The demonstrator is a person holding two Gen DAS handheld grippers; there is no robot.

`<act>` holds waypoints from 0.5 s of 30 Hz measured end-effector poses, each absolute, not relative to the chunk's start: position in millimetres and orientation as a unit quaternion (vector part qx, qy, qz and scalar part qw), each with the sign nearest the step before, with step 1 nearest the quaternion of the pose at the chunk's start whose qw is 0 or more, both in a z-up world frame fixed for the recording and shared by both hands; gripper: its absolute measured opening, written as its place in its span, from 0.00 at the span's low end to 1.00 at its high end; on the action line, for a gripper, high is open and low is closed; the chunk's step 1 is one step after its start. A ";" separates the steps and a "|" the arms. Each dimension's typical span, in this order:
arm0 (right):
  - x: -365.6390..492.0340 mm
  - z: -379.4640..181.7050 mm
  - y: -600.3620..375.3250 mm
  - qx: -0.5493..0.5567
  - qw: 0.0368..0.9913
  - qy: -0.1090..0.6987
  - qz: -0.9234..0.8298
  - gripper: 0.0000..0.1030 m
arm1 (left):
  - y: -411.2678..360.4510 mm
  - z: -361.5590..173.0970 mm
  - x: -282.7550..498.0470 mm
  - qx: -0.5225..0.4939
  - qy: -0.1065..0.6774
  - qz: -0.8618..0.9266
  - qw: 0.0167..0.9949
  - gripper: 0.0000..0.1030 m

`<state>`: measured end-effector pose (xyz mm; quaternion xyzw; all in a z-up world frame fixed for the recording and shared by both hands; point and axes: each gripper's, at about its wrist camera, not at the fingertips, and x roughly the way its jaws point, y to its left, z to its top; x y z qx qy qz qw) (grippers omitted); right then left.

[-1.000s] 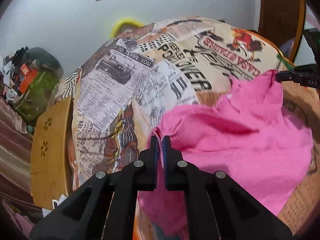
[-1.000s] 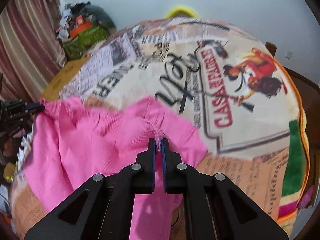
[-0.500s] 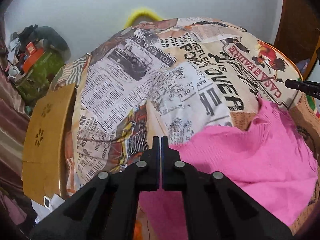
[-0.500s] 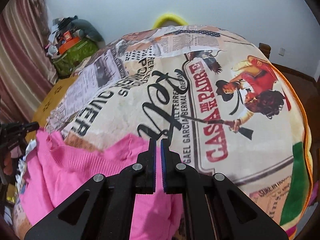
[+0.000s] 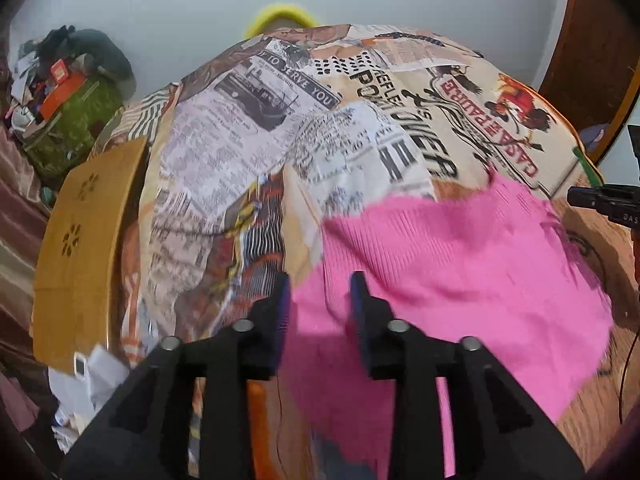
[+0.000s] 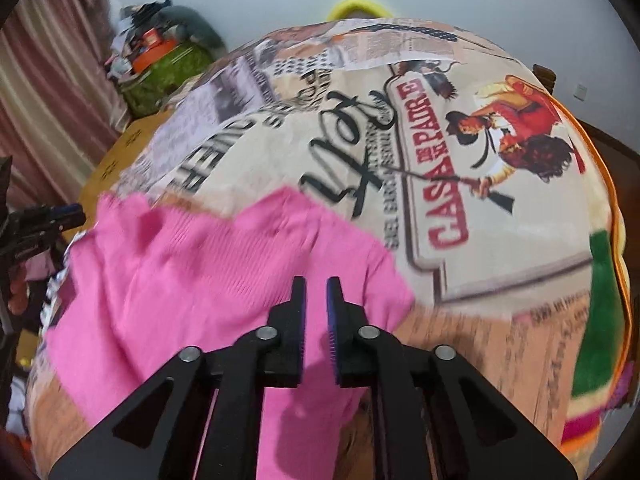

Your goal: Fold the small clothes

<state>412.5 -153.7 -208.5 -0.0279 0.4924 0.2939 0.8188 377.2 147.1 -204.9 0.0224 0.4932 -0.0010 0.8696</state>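
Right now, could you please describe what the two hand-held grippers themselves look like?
Both look alike. The left hand-held gripper and the right hand-held gripper are matte black, with angular arms that have triangular cut-outs, round silver pivot bolts, and narrow fingers lined with blue pads. No cables or sleeves show.

Bed with newspaper-print cover (image 5: 248,152); pink knit garment (image 5: 460,272) lying flat on it.
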 end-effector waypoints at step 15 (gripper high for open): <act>308.2 -227.0 -197.2 -0.018 0.795 0.544 0.266 0.40 | 105.3 -233.0 280.6 -0.030 0.562 -0.052 0.825 0.58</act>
